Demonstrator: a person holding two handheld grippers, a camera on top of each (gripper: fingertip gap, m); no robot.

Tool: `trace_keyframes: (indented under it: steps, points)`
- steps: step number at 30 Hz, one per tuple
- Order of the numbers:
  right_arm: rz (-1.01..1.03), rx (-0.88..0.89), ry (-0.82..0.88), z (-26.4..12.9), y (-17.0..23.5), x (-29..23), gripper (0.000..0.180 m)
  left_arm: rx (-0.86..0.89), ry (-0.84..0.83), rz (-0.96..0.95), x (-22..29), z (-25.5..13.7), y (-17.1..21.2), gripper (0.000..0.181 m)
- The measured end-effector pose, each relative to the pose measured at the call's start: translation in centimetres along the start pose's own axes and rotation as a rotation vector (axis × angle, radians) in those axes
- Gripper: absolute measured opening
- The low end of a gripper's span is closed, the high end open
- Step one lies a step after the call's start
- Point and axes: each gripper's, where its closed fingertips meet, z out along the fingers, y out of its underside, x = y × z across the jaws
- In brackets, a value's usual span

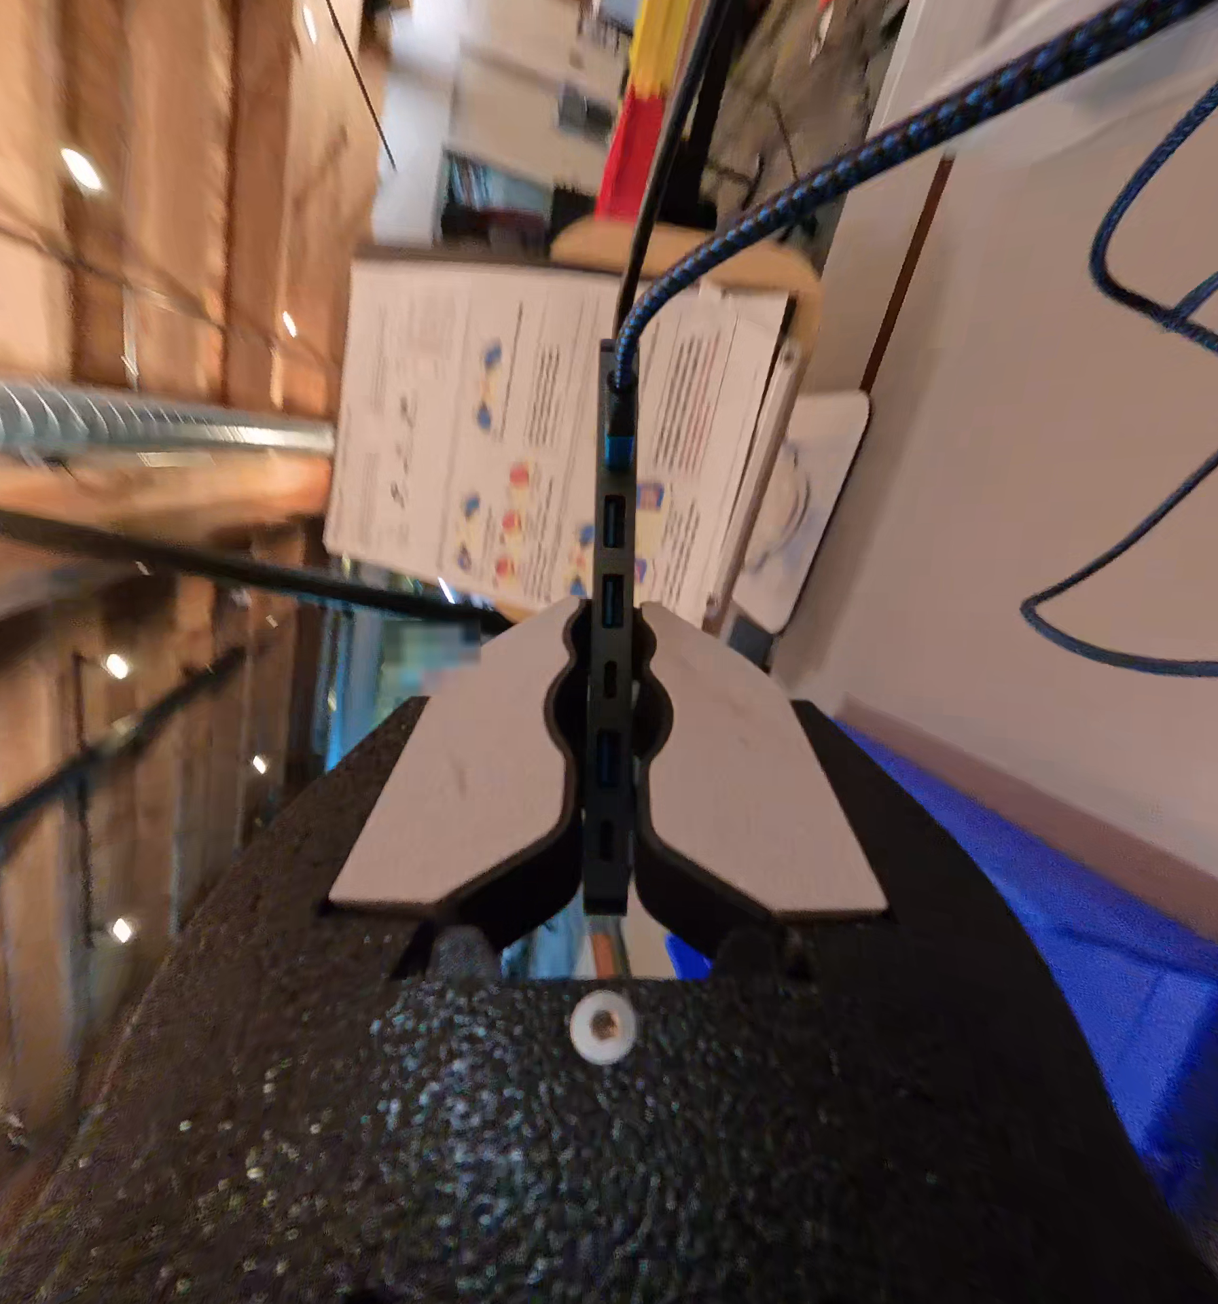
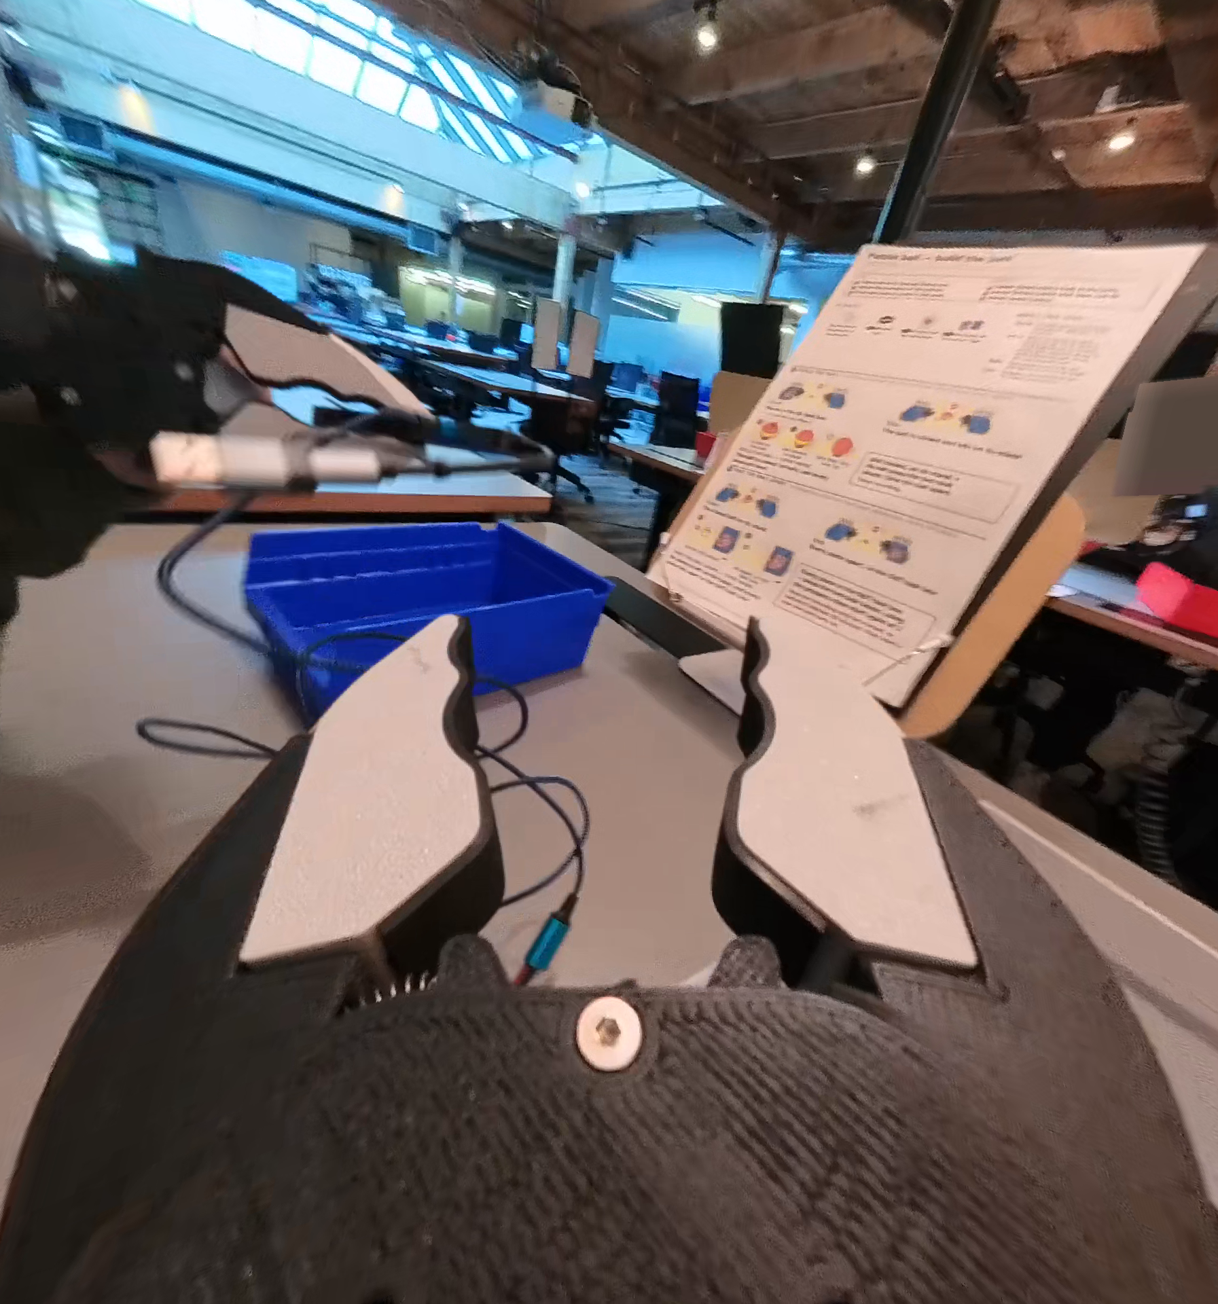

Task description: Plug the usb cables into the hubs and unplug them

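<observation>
My left gripper [image 1: 611,610] is shut on a slim dark USB hub [image 1: 611,536], held edge-on with its row of ports facing me. A blue braided cable [image 1: 768,219] is plugged into the hub's far port by a blue connector [image 1: 620,430]. My right gripper [image 2: 606,631] is open and empty, above the table. A loose teal connector [image 2: 546,945] of a thin blue cable [image 2: 563,797] lies on the table below, between the right fingers. In the right wrist view the left gripper [image 2: 352,416] holds the hub [image 2: 239,459] in the air at the upper left.
A blue bin [image 2: 415,593] stands on the grey table [image 2: 98,705] beyond the right gripper. An instruction sheet on a tilted stand [image 2: 909,451] is at the right. Cable loops [image 1: 1156,635] lie on the table. The table edge drops off at the right. My right fingertips sit around 20 cm from my left ones.
</observation>
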Motion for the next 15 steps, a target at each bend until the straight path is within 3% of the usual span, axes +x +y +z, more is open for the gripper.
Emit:
trace_keyframes:
  steps: [6,12,15]
  points:
    - [0.139,0.13,-0.191,0.2,-0.7,-2.4,0.077,0.191,-0.018,0.254,5.7,-0.1,-7.4,0.01]
    - [-0.139,-0.2,-0.321,0.5,5.9,-5.1,0.069,0.32,-0.014,0.45,10.0,-0.4,-11.4,0.01]
    - [-0.167,-0.217,-0.366,0.5,6.7,-5.9,0.052,0.358,-0.022,0.461,10.6,-0.6,-12.3,0.01]
